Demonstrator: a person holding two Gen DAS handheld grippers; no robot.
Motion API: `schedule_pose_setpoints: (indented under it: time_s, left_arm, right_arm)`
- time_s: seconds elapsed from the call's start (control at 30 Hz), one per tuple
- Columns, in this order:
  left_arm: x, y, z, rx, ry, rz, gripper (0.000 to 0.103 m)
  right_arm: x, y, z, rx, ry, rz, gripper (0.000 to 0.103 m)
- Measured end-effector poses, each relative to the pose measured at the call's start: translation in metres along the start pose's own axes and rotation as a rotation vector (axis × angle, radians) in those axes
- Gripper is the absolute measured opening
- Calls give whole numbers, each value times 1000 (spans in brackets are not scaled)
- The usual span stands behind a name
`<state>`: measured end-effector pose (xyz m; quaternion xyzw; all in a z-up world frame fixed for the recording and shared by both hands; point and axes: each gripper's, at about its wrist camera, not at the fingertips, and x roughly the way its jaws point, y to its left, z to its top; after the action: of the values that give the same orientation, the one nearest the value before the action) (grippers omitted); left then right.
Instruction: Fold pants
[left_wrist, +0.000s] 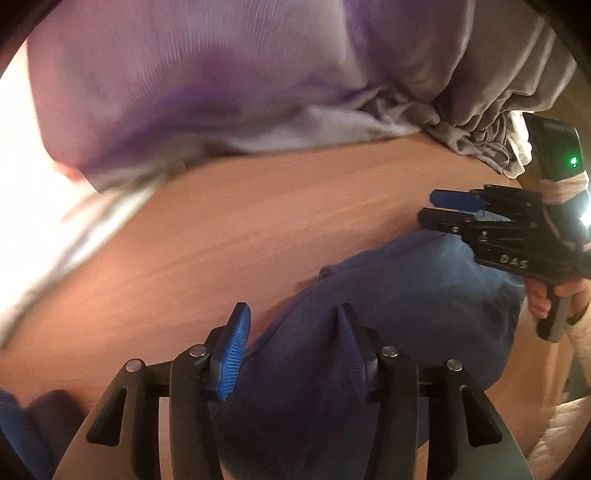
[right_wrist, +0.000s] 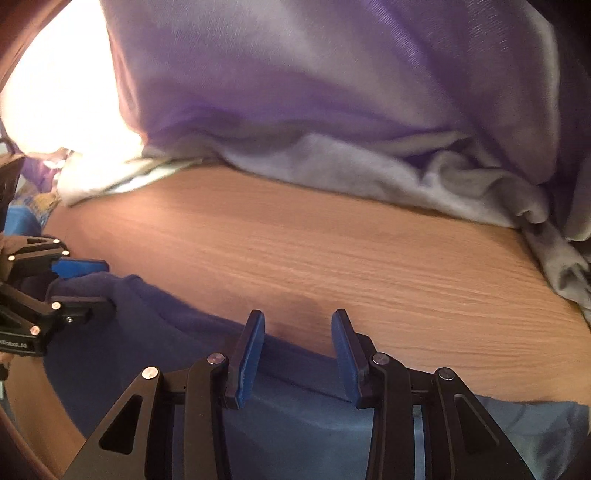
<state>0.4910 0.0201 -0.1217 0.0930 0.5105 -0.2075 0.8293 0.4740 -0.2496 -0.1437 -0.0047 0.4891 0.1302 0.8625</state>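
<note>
The blue pants (left_wrist: 406, 295) lie bunched on the wooden table (left_wrist: 258, 221), near its front edge. My left gripper (left_wrist: 291, 314) is open just above the pants, with the cloth between and under its blue pads. My right gripper (left_wrist: 432, 206) shows at the right of the left wrist view, open, over the far edge of the pants. In the right wrist view the pants (right_wrist: 295, 424) spread under my right gripper (right_wrist: 299, 321), which is open at their far edge. My left gripper (right_wrist: 99, 284) shows at the left, open over the cloth.
A heap of purple cloth (right_wrist: 295, 74) and grey cloth (right_wrist: 369, 173) lies along the back of the table (right_wrist: 332, 251). Grey striped cloth (left_wrist: 498, 92) hangs at the back right. A bright light glares at the left.
</note>
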Motion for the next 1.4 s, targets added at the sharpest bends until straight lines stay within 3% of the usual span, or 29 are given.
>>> schedule_pose_setpoints:
  time_s: [0.13,0.2,0.43,0.63,0.73,1.1,1.4]
  left_arm:
    - [-31,-16,-6,38,-116,103,61]
    - [-48,-31,-15,54,-158,127,61]
    - [-73,-77,-46,71,-230,139,62]
    - [-73,-122,-64,70,-216,96,63]
    - [-72,-144,-66,52,-217,75,63]
    - [-47,-212,-60,79,-204,107,64]
    - [-17,-239,-55,81,-168,211,64]
  right_arm:
    - [-33,-2,-4,-21,-70,-6,39]
    - [-55,3,-9,-50,-115,-20,48]
    - [-127,1,-45,-58,-214,-37,51]
    - [-167,-16,-82,-2,-237,-65,51]
    - [-183,-33,-105,50,-237,-88,51]
    - [-204,-102,-170,192,-182,-161,51]
    - [-178,-159,-192,239,-88,-196,51]
